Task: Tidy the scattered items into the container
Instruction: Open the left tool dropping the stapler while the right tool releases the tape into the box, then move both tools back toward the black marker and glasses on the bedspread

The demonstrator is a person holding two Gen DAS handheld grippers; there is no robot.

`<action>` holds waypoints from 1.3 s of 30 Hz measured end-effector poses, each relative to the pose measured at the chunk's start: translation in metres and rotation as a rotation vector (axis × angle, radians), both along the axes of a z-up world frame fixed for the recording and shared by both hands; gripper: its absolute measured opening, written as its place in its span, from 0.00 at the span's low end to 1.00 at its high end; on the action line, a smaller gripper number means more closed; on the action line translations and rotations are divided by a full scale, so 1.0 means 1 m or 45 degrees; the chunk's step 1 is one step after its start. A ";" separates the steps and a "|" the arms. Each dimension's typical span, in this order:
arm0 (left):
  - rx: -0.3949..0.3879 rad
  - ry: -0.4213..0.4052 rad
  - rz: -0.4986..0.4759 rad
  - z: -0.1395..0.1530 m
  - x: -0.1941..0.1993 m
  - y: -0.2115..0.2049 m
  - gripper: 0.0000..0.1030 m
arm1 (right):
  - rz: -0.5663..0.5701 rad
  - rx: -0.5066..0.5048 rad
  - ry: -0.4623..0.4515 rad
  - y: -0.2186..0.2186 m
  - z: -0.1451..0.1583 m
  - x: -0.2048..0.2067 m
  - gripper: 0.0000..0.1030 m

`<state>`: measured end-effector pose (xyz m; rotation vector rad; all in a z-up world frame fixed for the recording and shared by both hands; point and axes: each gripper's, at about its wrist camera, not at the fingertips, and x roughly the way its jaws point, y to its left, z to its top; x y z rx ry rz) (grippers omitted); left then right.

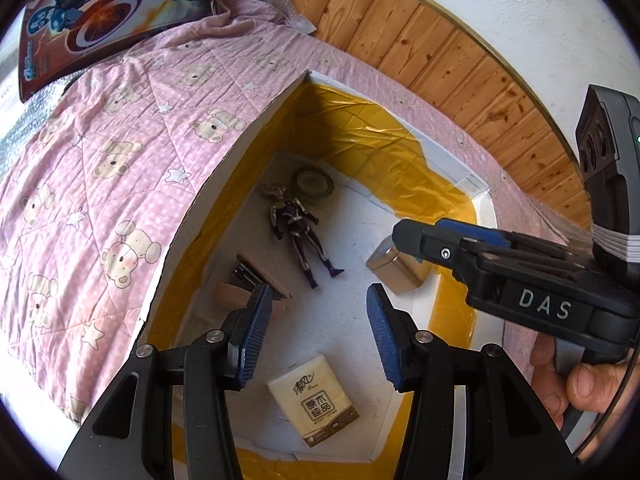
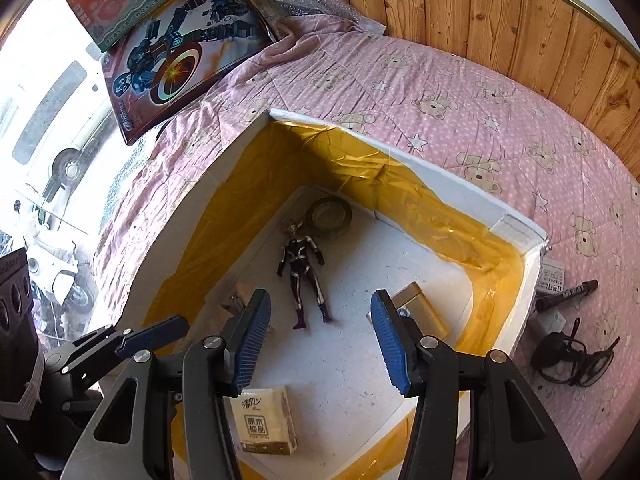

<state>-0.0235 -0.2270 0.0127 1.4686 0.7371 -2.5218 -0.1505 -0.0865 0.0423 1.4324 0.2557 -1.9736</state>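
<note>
A white foam box (image 2: 516, 224) with gold foil lining sits on a pink bear-print quilt (image 2: 460, 120) on a bed. Both claws hover above the box opening, side by side, each released and holding nothing. The left claw (image 1: 316, 330) shows its blue pads spread wide; the right claw (image 2: 320, 340) is spread the same way.

Inside the box lie a dark action figure (image 2: 304, 272) near the middle, a tape roll (image 2: 330, 216) in the far corner beyond the figure, a tissue pack (image 2: 266, 420) on the near side, a gold tin (image 2: 420, 308) to the figure's right, and a stapler-like item (image 1: 256, 276) by the left wall.

Items remain outside the box, on the quilt just past its right wall — a black marker (image 2: 568, 292), a small white block (image 2: 552, 322), and a tangled black cable (image 2: 576, 356).

The step in hand seems to be fetching one of these. The right claw is the nearer one; it should lift clear of the box wall, swing right, and close across the marker's barrel — not along it — pressing lightly into the soft quilt.
</note>
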 end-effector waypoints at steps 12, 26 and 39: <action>-0.099 0.140 -0.022 0.024 0.019 0.016 0.51 | -0.012 -0.128 0.048 0.033 0.030 0.036 0.52; -0.162 0.274 -0.180 0.037 0.043 0.065 0.51 | -0.146 -0.307 0.022 0.113 0.045 0.059 0.52; -0.186 0.364 -0.414 0.054 0.042 0.128 0.51 | -0.346 -0.456 -0.058 0.204 0.021 0.063 0.52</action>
